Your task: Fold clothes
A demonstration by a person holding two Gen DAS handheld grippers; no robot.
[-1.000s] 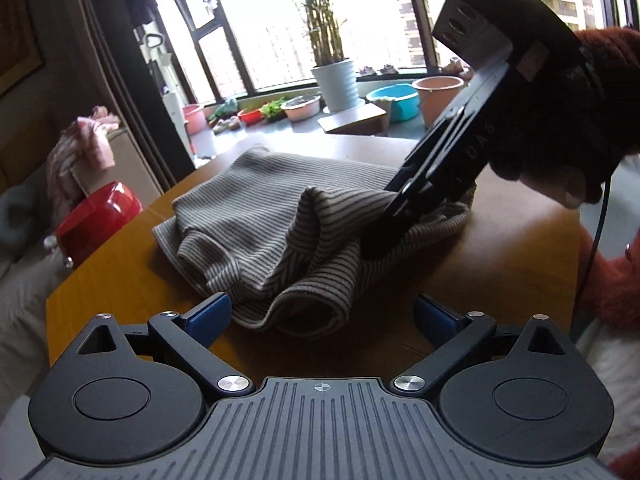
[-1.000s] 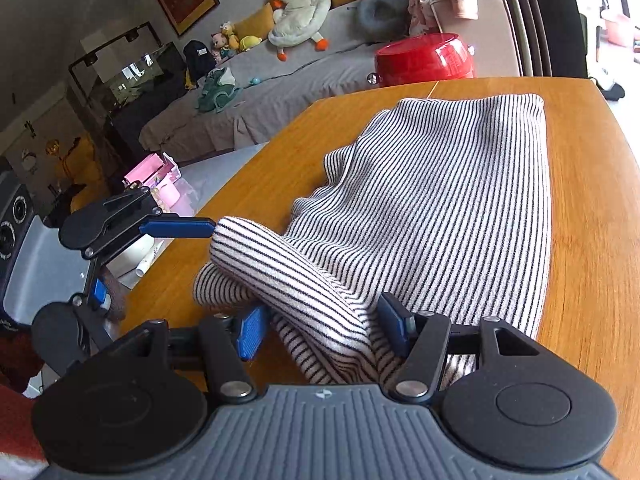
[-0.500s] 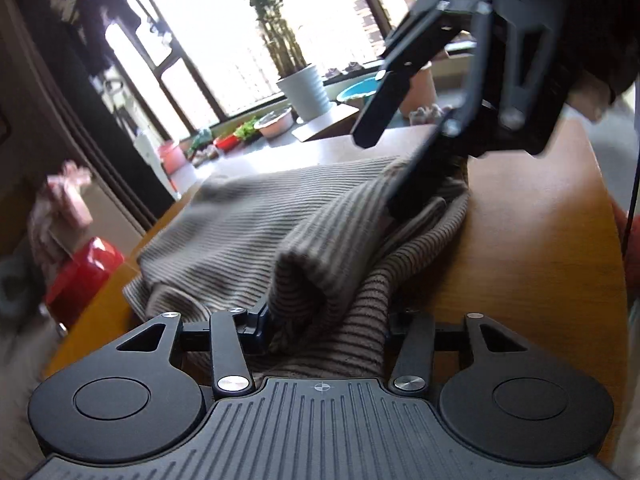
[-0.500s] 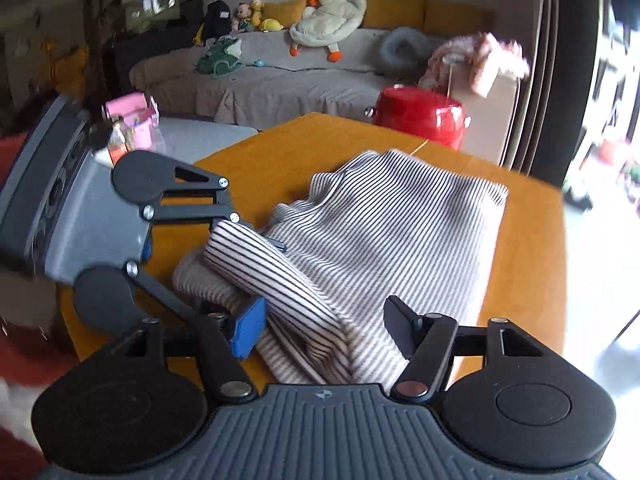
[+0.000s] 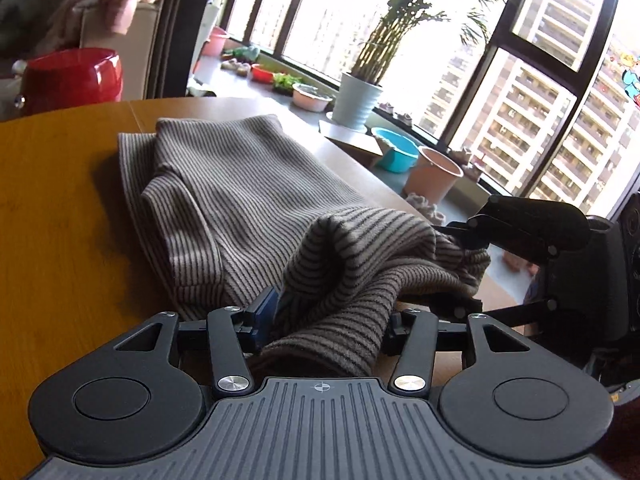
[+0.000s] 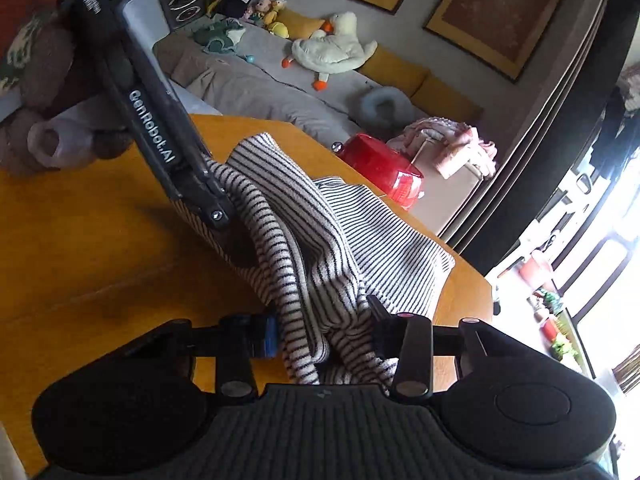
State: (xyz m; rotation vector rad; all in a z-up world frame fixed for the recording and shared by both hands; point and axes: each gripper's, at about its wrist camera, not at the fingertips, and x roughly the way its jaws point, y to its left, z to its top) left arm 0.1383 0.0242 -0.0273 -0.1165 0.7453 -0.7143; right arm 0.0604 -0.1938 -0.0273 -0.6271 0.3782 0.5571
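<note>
The striped sweater (image 5: 240, 200) lies mid-frame on the wooden table (image 5: 60, 208), its near edge bunched in your left gripper (image 5: 326, 320) and right gripper (image 6: 320, 330), jaws just shifting; carry both corners level to the far hem.

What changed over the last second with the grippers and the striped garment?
Both grippers took hold: the left gripper and right gripper, open a second ago, now pinch bunched folds of the striped sweater, lifting its near end. Left jaws just reopened slightly, right closed further. The far end stays on the table.
</note>
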